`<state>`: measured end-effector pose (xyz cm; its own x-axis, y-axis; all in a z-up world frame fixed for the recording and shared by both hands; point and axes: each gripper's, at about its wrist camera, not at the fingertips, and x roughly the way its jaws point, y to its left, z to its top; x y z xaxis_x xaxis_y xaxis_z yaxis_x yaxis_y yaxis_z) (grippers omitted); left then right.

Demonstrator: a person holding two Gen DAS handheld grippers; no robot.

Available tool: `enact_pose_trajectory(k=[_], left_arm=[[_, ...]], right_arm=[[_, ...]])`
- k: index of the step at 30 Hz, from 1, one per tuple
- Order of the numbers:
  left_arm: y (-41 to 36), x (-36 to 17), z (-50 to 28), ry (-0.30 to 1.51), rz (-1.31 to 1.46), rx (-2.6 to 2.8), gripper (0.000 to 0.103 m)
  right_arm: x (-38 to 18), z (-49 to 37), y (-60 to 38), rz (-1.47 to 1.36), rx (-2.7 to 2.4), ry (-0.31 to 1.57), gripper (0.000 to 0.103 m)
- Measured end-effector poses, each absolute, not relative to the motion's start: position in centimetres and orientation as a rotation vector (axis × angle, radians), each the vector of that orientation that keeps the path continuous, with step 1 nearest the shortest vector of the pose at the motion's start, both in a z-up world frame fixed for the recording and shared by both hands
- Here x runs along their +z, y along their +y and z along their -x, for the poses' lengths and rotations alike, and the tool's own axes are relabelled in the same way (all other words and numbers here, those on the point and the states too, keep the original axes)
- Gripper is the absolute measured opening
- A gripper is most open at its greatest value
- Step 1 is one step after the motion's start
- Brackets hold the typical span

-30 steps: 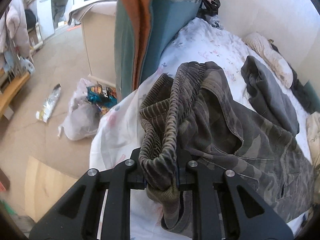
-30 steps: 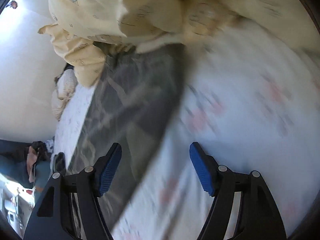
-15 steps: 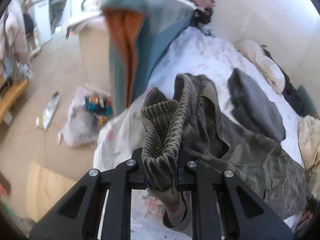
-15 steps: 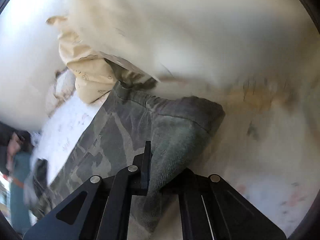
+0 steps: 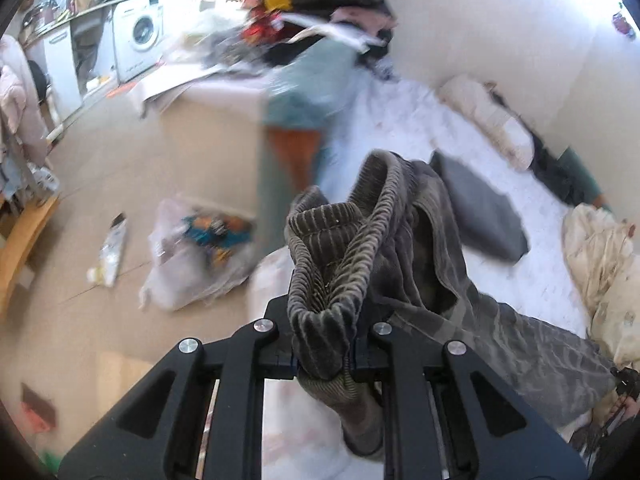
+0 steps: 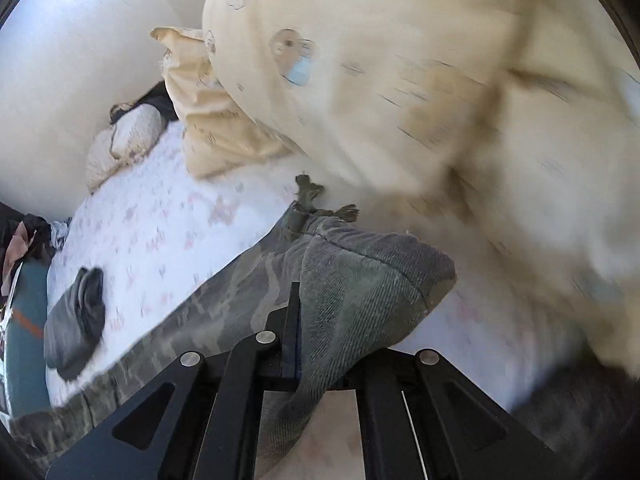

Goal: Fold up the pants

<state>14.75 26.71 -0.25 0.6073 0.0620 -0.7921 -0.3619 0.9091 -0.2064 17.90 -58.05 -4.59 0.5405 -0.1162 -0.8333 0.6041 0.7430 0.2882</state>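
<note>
The left claw [image 5: 326, 344] clenched the pants' [image 5: 520, 344] ribbed waistband; the right claw [image 6: 320, 344] clenched a leg hem. The pants hung stretched above the bed [image 6: 160, 216], no fold made yet.

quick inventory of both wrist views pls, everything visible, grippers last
camo pants: 1, grey-green, stretched across the bed between both grippers
bed sheet: 1, white with pink print, under the pants
grey garment: 1, dark grey, on the sheet beyond the pants
cream blanket: 1, pale yellow, heaped at the bed's far side
pillow: 1, off-white, by the wall
teal-and-orange cloth: 1, hanging at the bed's edge
plastic bag: 1, clear, on the floor
washing machine: 1, white, far left
left gripper: 1, black, shut on the ribbed waistband
right gripper: 1, black, shut on a leg hem
</note>
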Motion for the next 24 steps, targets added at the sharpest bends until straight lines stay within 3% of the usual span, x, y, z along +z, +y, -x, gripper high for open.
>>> enact_pose_trajectory(k=[8,10,12,14,18,19,21,24], left_arm=[[33.3,-7.3,-8.1,1.201,0.399,0.252,0.013],[32.4,-9.9,-8.5,1.293,0.304,0.245,0.014],[31.5,-10.9,-8.5,1.318,0.219,0.257,0.014],[30.8,-11.1,-8.2,1.312,0.160,0.257,0.014],[30.7,-10.3,-8.1,1.277,0.173,0.244,0.015],[30.8,-10.0,-8.1,1.267,0.180,0.240,0.015],[30.2,-9.6,-8.1,1.258,0.160,0.231,0.015],[29.3,-9.1,-8.6,1.250,0.111,0.215,0.015]], right_arm=[[-8.9,-8.7,-54.2,-0.591,-0.514,1.182,0.004],[-11.3,-9.0,-52.9,-0.494,-0.503,1.287,0.011],[-12.8,-9.9,-50.9,-0.318,-0.501,1.385,0.033],[-12.2,-10.5,-49.6,-0.203,-0.537,1.394,0.047],[-8.0,-11.7,-48.1,-0.099,-0.738,1.349,0.049],[-6.4,-12.0,-47.0,-0.049,-0.750,1.291,0.052],[-4.0,-12.8,-43.7,0.005,-0.714,1.194,0.068],[-1.9,-14.0,-35.8,-0.026,-0.463,1.108,0.069]])
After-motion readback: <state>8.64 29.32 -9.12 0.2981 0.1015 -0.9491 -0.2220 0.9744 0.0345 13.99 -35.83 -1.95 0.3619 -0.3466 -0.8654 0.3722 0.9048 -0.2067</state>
